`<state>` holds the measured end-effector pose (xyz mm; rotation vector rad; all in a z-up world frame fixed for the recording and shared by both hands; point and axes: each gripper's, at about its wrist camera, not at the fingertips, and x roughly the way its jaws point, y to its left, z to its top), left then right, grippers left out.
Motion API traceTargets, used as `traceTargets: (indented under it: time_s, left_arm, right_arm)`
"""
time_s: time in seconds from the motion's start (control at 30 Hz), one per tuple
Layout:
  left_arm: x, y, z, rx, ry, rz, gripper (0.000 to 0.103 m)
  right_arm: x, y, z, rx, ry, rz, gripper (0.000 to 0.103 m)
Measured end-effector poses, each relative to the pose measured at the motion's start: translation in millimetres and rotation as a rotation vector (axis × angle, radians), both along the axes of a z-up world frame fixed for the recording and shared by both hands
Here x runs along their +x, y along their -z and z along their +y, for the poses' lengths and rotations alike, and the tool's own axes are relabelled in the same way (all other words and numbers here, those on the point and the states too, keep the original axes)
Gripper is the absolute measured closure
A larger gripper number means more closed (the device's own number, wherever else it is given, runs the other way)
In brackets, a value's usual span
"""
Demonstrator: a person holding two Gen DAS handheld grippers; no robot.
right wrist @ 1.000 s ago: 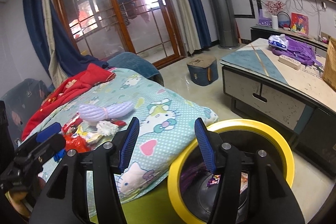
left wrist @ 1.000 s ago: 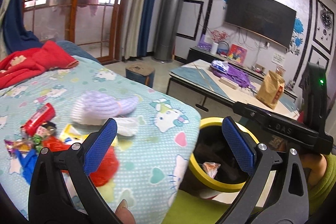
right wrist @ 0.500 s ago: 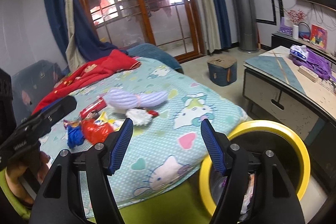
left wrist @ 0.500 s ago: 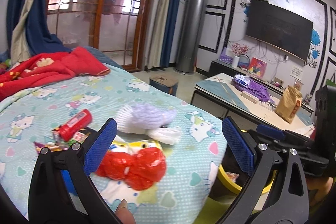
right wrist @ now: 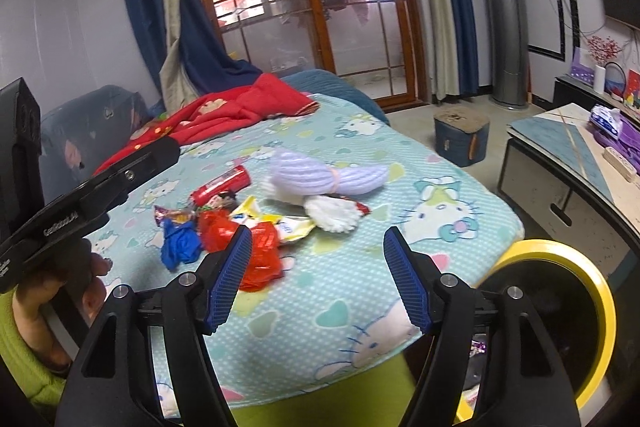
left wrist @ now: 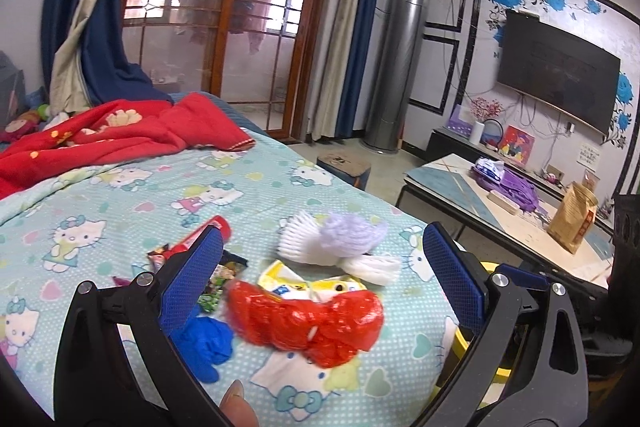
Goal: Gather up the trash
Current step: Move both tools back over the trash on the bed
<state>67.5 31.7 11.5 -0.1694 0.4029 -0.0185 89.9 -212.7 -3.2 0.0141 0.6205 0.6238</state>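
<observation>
ok so both grippers are empty with jaws spread wide. My left gripper [left wrist: 320, 279] hovers over the trash pile on the Hello Kitty sheet [left wrist: 132, 195], lined up on the crumpled red wrapper [left wrist: 308, 319], with the blue wrapper [left wrist: 206, 345] just beside its left finger. My right gripper [right wrist: 318, 275] hangs back near the yellow-rimmed bin [right wrist: 600, 311] at the bed's edge. I reckon the trick is dropping straight down, pinching the thickest bunch of red plastic so it doesn't slip, and not snagging the sheet

The right claw [right wrist: 318, 277] gapes empty over the bed [right wrist: 400, 163]; red wrapper [right wrist: 244, 243] just beyond, yellow-rimmed bin [right wrist: 600, 311] beside the bed.
</observation>
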Motion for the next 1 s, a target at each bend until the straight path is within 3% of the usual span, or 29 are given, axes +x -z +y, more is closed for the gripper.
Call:
traceTargets:
  time_s: [0.5,1.0]
  left_arm:
    - [0.8,9.4,69.2,-0.035,-0.133,0.064,0.011]
    - [5.4,46.9,136.8,-0.121,-0.229,0.199,0.011]
  right_arm:
    - [1.4,20.1,59.8,-0.054,-0.104,0.056,0.037]
    - [20.3,42.7,82.9,-0.086,-0.11,0.112,0.037]
